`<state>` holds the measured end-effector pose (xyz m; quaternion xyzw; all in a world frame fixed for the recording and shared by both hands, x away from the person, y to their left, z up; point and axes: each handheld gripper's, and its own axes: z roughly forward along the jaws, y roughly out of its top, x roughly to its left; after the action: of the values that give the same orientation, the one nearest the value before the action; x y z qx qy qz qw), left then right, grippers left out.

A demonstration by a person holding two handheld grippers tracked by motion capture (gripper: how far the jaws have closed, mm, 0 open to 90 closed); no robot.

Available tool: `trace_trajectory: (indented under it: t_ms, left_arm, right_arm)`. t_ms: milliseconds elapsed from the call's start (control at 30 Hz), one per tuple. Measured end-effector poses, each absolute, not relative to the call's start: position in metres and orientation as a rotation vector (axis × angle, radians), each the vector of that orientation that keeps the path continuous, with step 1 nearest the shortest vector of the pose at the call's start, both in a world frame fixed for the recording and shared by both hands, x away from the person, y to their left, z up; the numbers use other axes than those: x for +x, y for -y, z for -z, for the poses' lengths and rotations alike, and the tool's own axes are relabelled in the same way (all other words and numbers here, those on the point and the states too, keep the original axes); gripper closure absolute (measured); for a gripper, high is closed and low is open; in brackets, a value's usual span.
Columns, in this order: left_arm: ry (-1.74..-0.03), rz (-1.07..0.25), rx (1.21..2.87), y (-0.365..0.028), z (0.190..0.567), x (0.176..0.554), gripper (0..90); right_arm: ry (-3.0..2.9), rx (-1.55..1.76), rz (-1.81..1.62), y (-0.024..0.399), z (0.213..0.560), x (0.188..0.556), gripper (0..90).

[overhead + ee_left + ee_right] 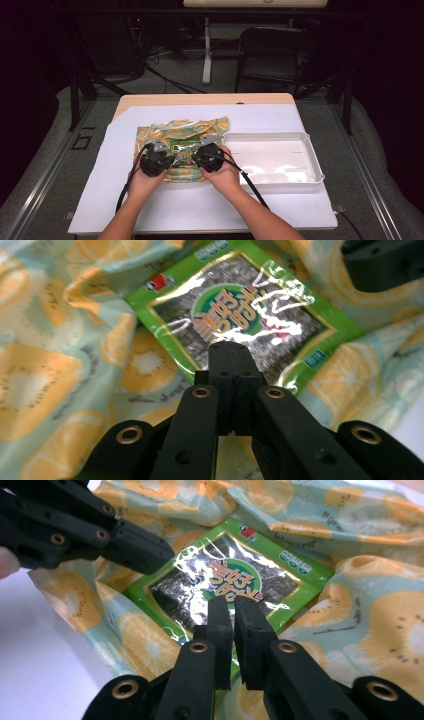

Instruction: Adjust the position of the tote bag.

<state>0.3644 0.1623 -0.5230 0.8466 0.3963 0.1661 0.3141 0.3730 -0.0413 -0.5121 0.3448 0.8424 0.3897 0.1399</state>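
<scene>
Both fingers (231, 351) over packet (240, 315) — (on cloth (45, 365)).

This looks like a lab or recording studio set up for filming, not a home. A small wooden table (202, 99) stands alone on grey carpet (47, 150), its top covered by a white sheet (210, 205). Around the table the room is dark. Behind the table stand black stand legs (80, 82), a white stand post (206, 50) and a black folding chair (267, 52), with cables (165, 77) trailing over the floor. Left of the table, a metal rail (42, 182) runs along the carpet.
</scene>
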Motion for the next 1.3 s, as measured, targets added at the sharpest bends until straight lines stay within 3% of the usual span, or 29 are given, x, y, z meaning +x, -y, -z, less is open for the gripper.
trace_trajectory:
  t_ms: [867, 1300]
  left_arm:
    - [-1.073, -0.376, 2.243, -0.17, 0.534, 0.328, 90.0]
    - [-1.135, -0.354, 2.168, -0.181, 0.535, 0.326, 82.8]
  right_arm:
    - [-2.576, 0.882, -1.056, 0.04, 0.537, 0.345, 82.8]
    - [-2.599, 0.873, -1.042, 0.041, 0.551, 0.336, 82.5]
